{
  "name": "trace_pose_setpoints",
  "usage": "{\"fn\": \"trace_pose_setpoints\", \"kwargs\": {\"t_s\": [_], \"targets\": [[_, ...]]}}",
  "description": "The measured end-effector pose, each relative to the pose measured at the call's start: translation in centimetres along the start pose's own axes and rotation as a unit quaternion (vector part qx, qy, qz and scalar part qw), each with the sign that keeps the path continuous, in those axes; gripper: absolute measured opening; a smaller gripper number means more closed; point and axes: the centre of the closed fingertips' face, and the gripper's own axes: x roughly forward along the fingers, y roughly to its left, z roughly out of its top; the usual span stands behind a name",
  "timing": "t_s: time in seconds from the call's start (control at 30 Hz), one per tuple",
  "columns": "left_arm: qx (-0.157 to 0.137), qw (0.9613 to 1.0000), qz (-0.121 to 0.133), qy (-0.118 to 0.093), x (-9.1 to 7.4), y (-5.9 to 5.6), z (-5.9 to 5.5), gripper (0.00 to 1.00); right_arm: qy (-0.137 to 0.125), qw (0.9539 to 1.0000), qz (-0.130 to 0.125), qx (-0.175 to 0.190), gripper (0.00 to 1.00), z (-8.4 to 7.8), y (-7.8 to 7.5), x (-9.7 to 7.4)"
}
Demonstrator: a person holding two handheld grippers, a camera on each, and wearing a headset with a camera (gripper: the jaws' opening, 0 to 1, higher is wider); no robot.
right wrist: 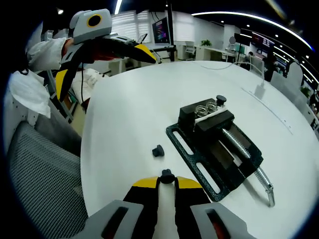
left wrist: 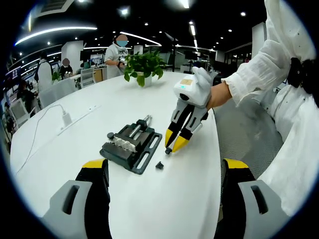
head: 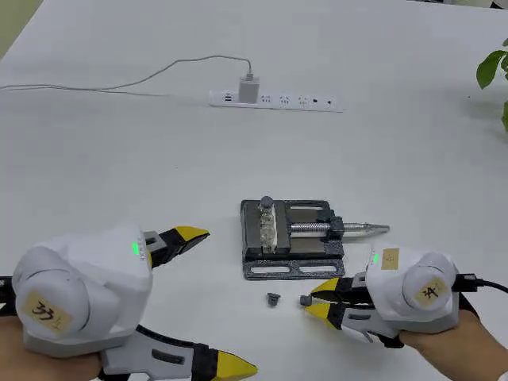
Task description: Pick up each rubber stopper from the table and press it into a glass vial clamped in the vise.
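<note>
Currently at the pick-up step: the right gripper (head: 316, 299) is down at the white table (head: 119, 159) with its yellow-tipped jaws drawn in narrow around a small dark grey rubber stopper (head: 305, 301), which sits right at the jaw mouth. Cannot tell whether the pads already bear on it or only flank it. A second loose stopper of the same kind (head: 274, 299) lies just beside it, both in front of the black metal bench vise (head: 294, 238). The vise clamps a short row of clear glass vials (head: 267, 228); the vial at the far end already carries a stopper (head: 267, 202), the nearer mouths look open. Judged next: a firm grip, lift clear, carry over an open vial, line up upright with the mouth, press straight down. The left gripper (head: 213, 300) hovers near the table's left side, jaws spread wide, holding nothing and touching nothing.
</note>
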Motion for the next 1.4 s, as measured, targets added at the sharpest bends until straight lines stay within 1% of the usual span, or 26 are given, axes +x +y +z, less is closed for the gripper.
{"fn": "trace_pose_setpoints", "kwargs": {"t_s": [0.1,0.23,0.27,0.33,0.43,0.47,0.53,0.57,0.63,0.67,0.7,0.73,0.77,0.87,0.93,1.0,1.07,1.1,1.17,1.23,1.27,1.33,1.4], "targets": [[0.002,1.0000,-0.003,-0.004,0.0,0.0,0.4,0.90,-0.014,0.9999,0.006,-0.007,0.06,1.0,0.3,-1.3],[0.008,0.9999,-0.009,-0.012,0.0,-0.1,1.5,0.86,-0.036,0.9987,0.026,-0.026,0.06,2.9,1.1,-3.5],[0.013,0.9997,-0.013,-0.016,0.0,-0.3,1.8,0.84,-0.041,0.9983,0.030,-0.028,0.06,3.3,1.3,-4.0],[0.023,0.9991,-0.019,-0.030,-0.1,-0.5,2.8,0.80,-0.054,0.9971,0.039,-0.037,0.06,4.4,1.7,-5.2],[0.024,0.9984,-0.027,-0.043,-0.1,-0.8,4.2,0.76,-0.068,0.9951,0.050,-0.051,0.06,6.0,2.4,-6.8],[0.030,0.9977,-0.032,-0.052,-0.1,-1.0,5.0,0.73,-0.074,0.9942,0.055,-0.056,0.06,6.7,2.6,-7.5],[0.032,0.9968,-0.041,-0.061,-0.2,-1.3,5.9,0.67,-0.083,0.9928,0.060,-0.062,0.06,7.7,3.0,-8.3],[0.036,0.9960,-0.046,-0.067,-0.2,-1.5,6.6,0.62,-0.090,0.9916,0.064,-0.068,0.06,8.5,3.2,-9.0],[0.040,0.9951,-0.051,-0.075,-0.4,-1.7,7.4,0.58,-0.097,0.9901,0.067,-0.077,0.06,9.4,3.5,-9.8],[0.038,0.9943,-0.055,-0.083,-0.5,-1.8,8.1,0.56,-0.101,0.9891,0.069,-0.081,0.06,10.0,3.6,-10.3],[0.039,0.9936,-0.058,-0.088,-0.6,-1.9,8.6,0.54,-0.105,0.9885,0.071,-0.083,0.06,10.4,3.8,-10.7],[0.044,0.9923,-0.062,-0.098,-0.7,-2.0,9.3,0.52,-0.112,0.9872,0.074,-0.086,0.06,11.1,4.0,-11.2],[0.045,0.9915,-0.065,-0.104,-0.9,-2.1,9.7,0.48,-0.119,0.9861,0.077,-0.088,0.06,11.6,4.2,-11.6],[0.036,0.9892,-0.073,-0.122,-1.4,-2.3,11.1,0.41,-0.140,0.9827,0.081,-0.090,0.06,13.1,4.7,-12.8],[0.035,0.9865,-0.080,-0.138,-1.8,-2.5,12.1,0.38,-0.153,0.9805,0.083,-0.090,0.06,14.1,4.9,-13.6],[0.028,0.9839,-0.091,-0.152,-2.2,-2.9,12.9,0.32,-0.169,0.9778,0.087,-0.088,0.06,15.1,5.3,-14.3],[0.032,0.9821,-0.094,-0.160,-2.5,-3.1,13.4,0.25,-0.183,0.9752,0.090,-0.087,0.06,15.9,5.6,-15.0],[0.029,0.9812,-0.096,-0.164,-2.6,-3.1,13.7,0.23,-0.187,0.9742,0.092,-0.087,0.06,16.2,5.8,-15.2],[0.026,0.9797,-0.097,-0.174,-2.8,-3.2,14.2,0.23,-0.194,0.9727,0.093,-0.088,0.06,16.7,6.0,-15.6],[0.026,0.9777,-0.102,-0.182,-2.9,-3.4,14.7,0.23,-0.202,0.9708,0.095,-0.088,0.06,17.2,6.3,-15.9],[0.027,0.9771,-0.102,-0.185,-3.0,-3.5,14.9,0.22,-0.204,0.9701,0.096,-0.089,0.06,17.3,6.4,-16.0],[0.023,0.9746,-0.111,-0.193,-3.2,-3.9,15.3,0.19,-0.210,0.9684,0.101,-0.088,0.06,17.6,6.7,-16.2],[0.023,0.9745,-0.113,-0.193,-3.1,-4.0,15.4,0.16,-0.216,0.9671,0.103,-0.088,0.06,17.9,6.9,-16.4]]}}
